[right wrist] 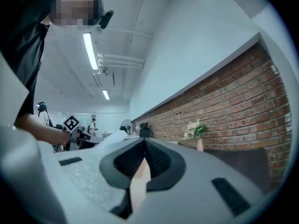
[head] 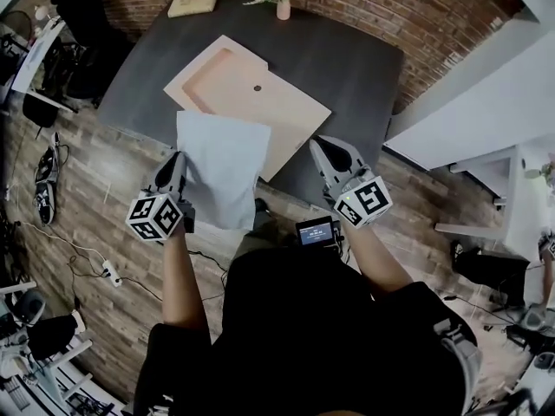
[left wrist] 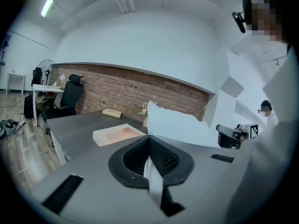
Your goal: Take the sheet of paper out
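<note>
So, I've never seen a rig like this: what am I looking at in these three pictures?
No robot: a person holds a two-jaw gripper in each hand. The top-down picture comes from a camera on the person's head; the other two come from cameras riding on each gripper, looking along its jaws. On the dark grey table are a flat tan cardboard folder, a small beige packet and a pink vase of flowers. The left gripper is shut on a pale blue sheet of paper, held up. The right gripper has its jaws together; a thin peach strip shows there, which I cannot identify.
</note>
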Available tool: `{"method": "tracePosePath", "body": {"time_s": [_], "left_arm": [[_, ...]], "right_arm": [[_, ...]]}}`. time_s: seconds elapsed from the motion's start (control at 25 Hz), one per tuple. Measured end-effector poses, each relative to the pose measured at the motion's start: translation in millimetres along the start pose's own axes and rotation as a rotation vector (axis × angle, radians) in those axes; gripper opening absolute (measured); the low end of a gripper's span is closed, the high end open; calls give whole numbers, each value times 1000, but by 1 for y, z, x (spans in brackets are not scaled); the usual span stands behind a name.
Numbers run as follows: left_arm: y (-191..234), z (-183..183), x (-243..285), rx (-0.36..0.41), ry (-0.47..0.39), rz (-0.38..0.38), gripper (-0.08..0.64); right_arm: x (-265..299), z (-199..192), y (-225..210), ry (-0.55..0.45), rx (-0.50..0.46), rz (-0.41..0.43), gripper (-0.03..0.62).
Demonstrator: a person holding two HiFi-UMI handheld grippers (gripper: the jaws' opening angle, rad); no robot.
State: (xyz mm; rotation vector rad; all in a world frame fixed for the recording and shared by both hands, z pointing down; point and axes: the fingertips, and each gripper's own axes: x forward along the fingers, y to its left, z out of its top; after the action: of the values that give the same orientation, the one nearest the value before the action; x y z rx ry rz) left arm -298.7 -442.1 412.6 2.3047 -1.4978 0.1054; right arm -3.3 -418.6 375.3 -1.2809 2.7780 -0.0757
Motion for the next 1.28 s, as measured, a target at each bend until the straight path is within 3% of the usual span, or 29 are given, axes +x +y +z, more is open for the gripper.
{"method": "tracePosePath", "body": {"time_s": [0.2,0.44,0.64,0.8,1.0,1.28], "left_arm": [[-28,-47,-56,-49,20,50,-6],[-42,-83,-122,-20,27,143,-6],[-40,-79,-173,12,-58,200,-6],[-42,-73,-207,40,-151,195,-6],[-46,-90,-260,26,-172,158,-6],[-56,-109,-342,85,-226,146,-6]], "right_arm": [[-62,-7,22,6,15,23,5],[-102,-11,59,12,41,38,5],[-115,-6,93,24,43,38,5],[-119,-5,118,42,16,13,5],[-150,-16,188,57,17,10,5],[-193,-41,259,106,11,-23,5]]}}
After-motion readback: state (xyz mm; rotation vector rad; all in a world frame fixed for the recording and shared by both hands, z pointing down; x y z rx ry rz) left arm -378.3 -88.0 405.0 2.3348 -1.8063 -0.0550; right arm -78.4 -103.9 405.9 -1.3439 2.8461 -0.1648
